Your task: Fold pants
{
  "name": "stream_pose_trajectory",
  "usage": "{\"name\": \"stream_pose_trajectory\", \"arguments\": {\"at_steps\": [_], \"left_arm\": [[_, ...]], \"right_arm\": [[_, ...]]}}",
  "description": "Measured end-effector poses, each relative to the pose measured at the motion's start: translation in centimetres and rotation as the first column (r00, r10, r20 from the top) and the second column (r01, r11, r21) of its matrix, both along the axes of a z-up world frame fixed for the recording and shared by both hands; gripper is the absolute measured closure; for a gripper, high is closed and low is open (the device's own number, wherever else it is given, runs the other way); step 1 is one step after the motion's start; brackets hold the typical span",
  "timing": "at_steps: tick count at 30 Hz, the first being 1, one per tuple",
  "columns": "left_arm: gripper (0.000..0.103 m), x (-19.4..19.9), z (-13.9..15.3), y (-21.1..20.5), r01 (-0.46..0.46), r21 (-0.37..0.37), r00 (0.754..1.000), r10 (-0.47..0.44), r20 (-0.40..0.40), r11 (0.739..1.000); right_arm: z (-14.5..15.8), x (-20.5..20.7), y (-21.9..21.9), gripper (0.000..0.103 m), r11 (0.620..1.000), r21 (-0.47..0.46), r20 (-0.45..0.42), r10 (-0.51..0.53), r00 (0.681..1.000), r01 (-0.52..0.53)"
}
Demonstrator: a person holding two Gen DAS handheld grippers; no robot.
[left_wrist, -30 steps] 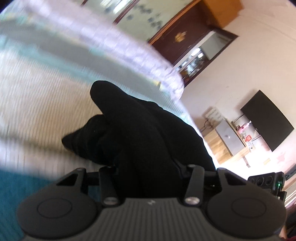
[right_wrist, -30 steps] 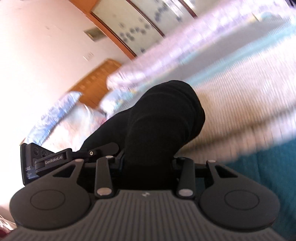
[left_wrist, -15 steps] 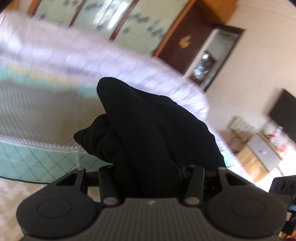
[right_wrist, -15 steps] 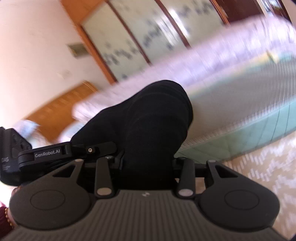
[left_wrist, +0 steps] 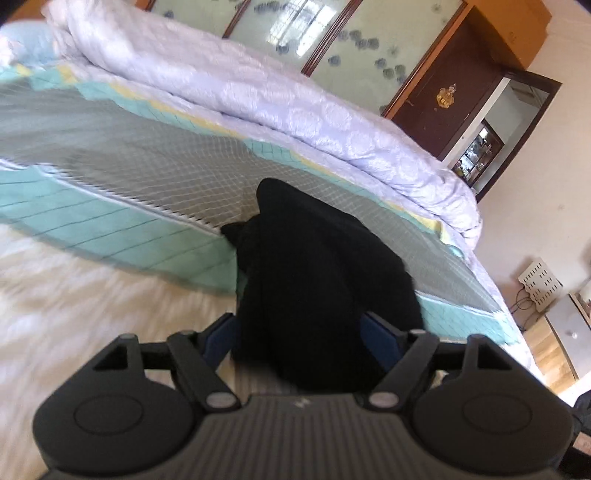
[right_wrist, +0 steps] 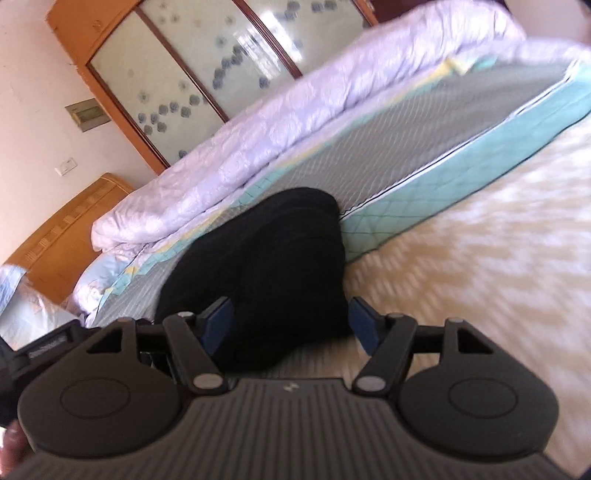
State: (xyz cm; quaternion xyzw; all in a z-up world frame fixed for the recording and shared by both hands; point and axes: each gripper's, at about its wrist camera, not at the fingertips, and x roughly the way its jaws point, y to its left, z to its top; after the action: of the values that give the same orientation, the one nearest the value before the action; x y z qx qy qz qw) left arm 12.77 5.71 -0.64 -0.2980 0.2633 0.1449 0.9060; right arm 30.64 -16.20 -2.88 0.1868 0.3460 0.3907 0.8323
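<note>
The black pants (left_wrist: 314, 266) lie in a bunched heap across the near edge of the grey-green quilted mat (left_wrist: 110, 147), reaching onto the white patterned cover (left_wrist: 74, 288). My left gripper (left_wrist: 299, 339) straddles one end of the heap. Its jaws are opening, its blue pads (left_wrist: 218, 339) show, and cloth still lies between them. In the right wrist view the pants (right_wrist: 266, 251) sit the same way between the spread fingers of my right gripper (right_wrist: 291, 325), whose jaws are also opening. A gap shows beside its right pad (right_wrist: 364, 325).
A rolled lilac duvet (left_wrist: 295, 103) runs along the far side of the bed. Behind it stand a glass-fronted wardrobe (left_wrist: 314, 33) and a dark cabinet (left_wrist: 443, 99). A wooden headboard (right_wrist: 66, 229) is at the left. The other gripper's body (right_wrist: 37, 350) pokes in at lower left.
Both grippers travelled back over the bed to its near edge and sank. Their jaws, clamped on the pants before, have spread so the blue pads show. The pants rest on the bed.
</note>
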Motion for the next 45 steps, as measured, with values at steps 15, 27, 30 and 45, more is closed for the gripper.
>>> {"name": "stream_pose_trajectory", "arguments": {"at_steps": [15,27,30,45], "left_arm": [[0.000,-17.5,6.1,-14.7,-0.029,0.186,0.987,0.057,-0.148,0.982],[0.000,-20.9,7.7,-16.8,-0.106,0.306,0.964,0.173,-0.203,0.946],[0.000,-21.5,8.2,-17.3,-0.135,0.355,0.959,0.213,-0.188,0.925],[0.000,-21.7,9.0,-19.4,-0.122,0.564,0.953,0.254,-0.162,0.817]], "right_arm": [[3.7,-17.1,-10.1,0.008,0.983,-0.183,0.134,0.021,0.991,0.004],[5.4,-20.1,-11.0,0.002,0.987,-0.163,0.167,0.018,0.986,0.009],[5.4,-20.7,-10.7,0.002,0.986,-0.168,0.164,0.036,0.986,-0.008],[5.1,-22.4,-9.6,0.001,0.977,-0.213,0.159,0.050,0.986,-0.016]]}}
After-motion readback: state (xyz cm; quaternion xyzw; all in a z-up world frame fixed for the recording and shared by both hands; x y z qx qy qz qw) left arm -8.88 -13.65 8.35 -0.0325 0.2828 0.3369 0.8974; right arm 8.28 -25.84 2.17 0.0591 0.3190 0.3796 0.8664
